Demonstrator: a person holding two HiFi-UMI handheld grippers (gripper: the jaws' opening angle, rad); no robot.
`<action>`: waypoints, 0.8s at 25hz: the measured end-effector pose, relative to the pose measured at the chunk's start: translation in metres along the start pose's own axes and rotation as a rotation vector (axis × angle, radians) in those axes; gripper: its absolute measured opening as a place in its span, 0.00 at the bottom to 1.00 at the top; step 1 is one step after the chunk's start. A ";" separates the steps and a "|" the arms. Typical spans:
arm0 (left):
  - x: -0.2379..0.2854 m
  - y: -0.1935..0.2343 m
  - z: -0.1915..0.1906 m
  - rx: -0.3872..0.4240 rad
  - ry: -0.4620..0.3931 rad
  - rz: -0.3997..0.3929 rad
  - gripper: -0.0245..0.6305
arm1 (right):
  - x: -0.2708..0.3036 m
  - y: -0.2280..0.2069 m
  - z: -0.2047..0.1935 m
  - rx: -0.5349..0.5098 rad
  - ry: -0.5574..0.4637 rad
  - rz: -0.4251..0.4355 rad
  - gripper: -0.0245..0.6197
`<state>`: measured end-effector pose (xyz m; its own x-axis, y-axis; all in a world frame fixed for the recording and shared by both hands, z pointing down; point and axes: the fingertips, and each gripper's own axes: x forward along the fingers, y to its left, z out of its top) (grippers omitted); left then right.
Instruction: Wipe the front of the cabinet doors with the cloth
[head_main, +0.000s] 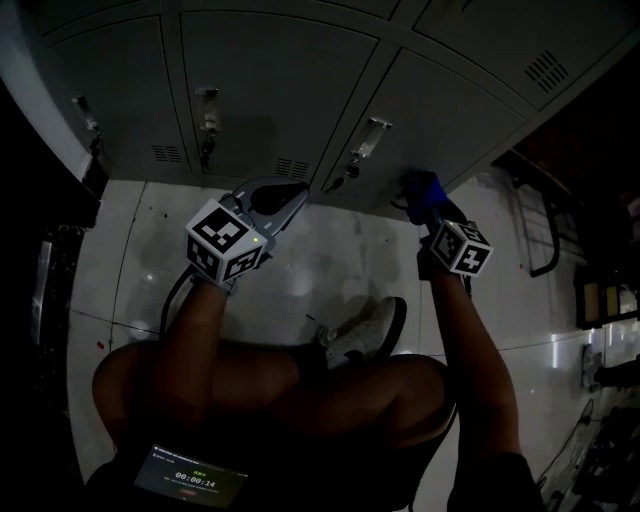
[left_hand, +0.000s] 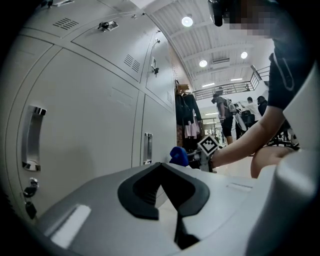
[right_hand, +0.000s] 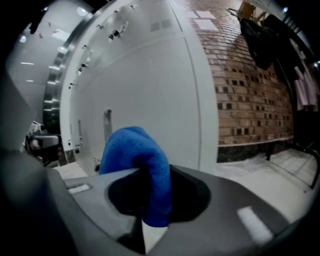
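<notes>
Grey metal cabinet doors (head_main: 260, 90) fill the top of the head view, each with a chrome handle (head_main: 368, 140). A blue cloth (head_main: 425, 190) is pinched in my right gripper (head_main: 425, 207), which is shut on it low down by the right-hand door. In the right gripper view the cloth (right_hand: 137, 150) bulges out over the jaws in front of the door (right_hand: 145, 85); I cannot tell whether it touches. My left gripper (head_main: 290, 195) hovers near the middle door's lower edge, shut and holding nothing. Its view shows the door (left_hand: 90, 125) to the left and the cloth (left_hand: 179, 156) further along.
My knees and a grey shoe (head_main: 365, 335) rest on the white tiled floor (head_main: 300, 265) just below the grippers. A screen with a timer (head_main: 190, 480) lies on my lap. A brick wall (right_hand: 250, 85) and a metal rack (head_main: 540, 230) stand to the right.
</notes>
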<state>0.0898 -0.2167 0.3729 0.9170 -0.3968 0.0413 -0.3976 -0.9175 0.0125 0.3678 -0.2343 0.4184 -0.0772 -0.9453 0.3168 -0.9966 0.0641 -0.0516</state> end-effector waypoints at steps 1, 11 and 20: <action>-0.001 0.000 0.001 0.000 -0.002 0.001 0.05 | -0.005 0.018 0.015 -0.021 -0.035 0.045 0.15; -0.009 0.000 0.016 0.019 -0.033 0.001 0.04 | -0.039 0.179 0.068 -0.211 -0.205 0.363 0.15; -0.008 -0.001 0.011 0.033 -0.017 0.002 0.05 | -0.038 0.215 0.027 -0.197 -0.143 0.468 0.15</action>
<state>0.0831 -0.2130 0.3616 0.9166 -0.3992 0.0243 -0.3987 -0.9168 -0.0203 0.1568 -0.1929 0.3699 -0.5245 -0.8343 0.1698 -0.8438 0.5360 0.0270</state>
